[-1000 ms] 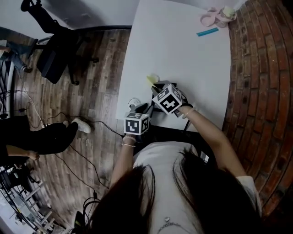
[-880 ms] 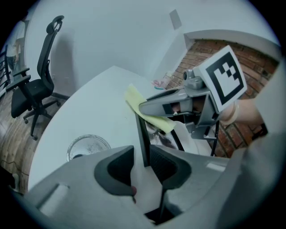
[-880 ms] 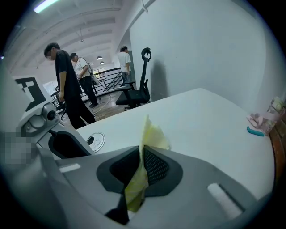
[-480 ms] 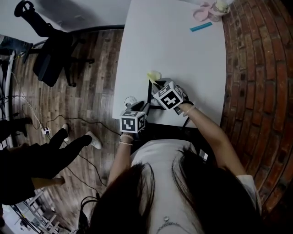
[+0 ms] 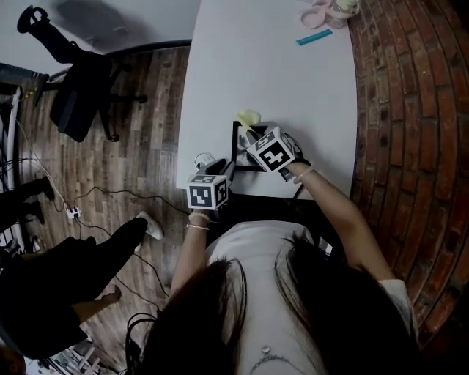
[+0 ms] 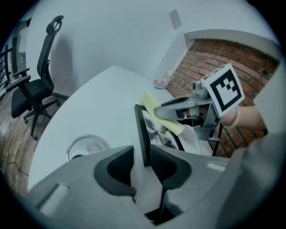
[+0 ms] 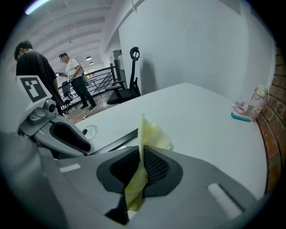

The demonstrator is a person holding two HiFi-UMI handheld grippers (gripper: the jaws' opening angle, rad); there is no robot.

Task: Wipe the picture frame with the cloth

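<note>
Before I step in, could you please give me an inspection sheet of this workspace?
Surface: white table, clean-looking.
Job's things: picture frame propped near the table's near edge; yellow cloth at its far corner.
Clutter: pink items and teal bar at the far end; round disc beside the frame.
Grippers: left gripper straddles the frame's near edge, with a gap beside one pad; right gripper shut on the cloth.
Cables: cables trailing on the wooden floor.
Surroundings: office chair, brick wall, bystanders.

An office-like workspace: an office chair (image 5: 80, 95) on plank floor (image 5: 146, 154), white table (image 5: 264, 73), brick wall (image 5: 410, 110).
</note>
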